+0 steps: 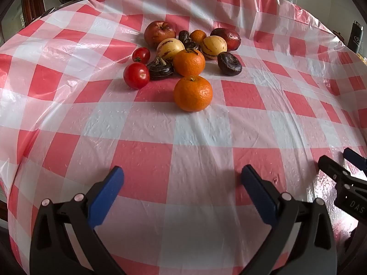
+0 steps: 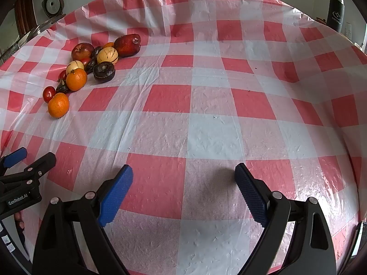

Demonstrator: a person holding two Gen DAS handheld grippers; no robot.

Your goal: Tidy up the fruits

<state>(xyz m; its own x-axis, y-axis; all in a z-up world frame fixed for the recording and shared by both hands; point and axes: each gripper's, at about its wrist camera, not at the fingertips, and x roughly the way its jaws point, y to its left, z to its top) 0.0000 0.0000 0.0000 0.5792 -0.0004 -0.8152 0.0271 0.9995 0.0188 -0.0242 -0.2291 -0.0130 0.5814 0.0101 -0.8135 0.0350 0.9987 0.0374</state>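
Fruit pile unsorted; both tools wide open, empty.
Nearest mandarin [image 1: 193, 93] dead ahead of left tool [image 1: 182, 189]; right tool [image 2: 183, 191] farther.

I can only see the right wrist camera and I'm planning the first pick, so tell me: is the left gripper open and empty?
Observer: Yes. The left wrist view shows the left gripper wide open, with only the tablecloth between its pads.
Operator: What lies straight ahead of it?
Observer: The nearest mandarin, at the front of the pile.
Operator: Something dark sits by the front tomato, mostly hidden for me. What is it?
Observer: A dark water chestnut, lying between the front tomato and the second mandarin.
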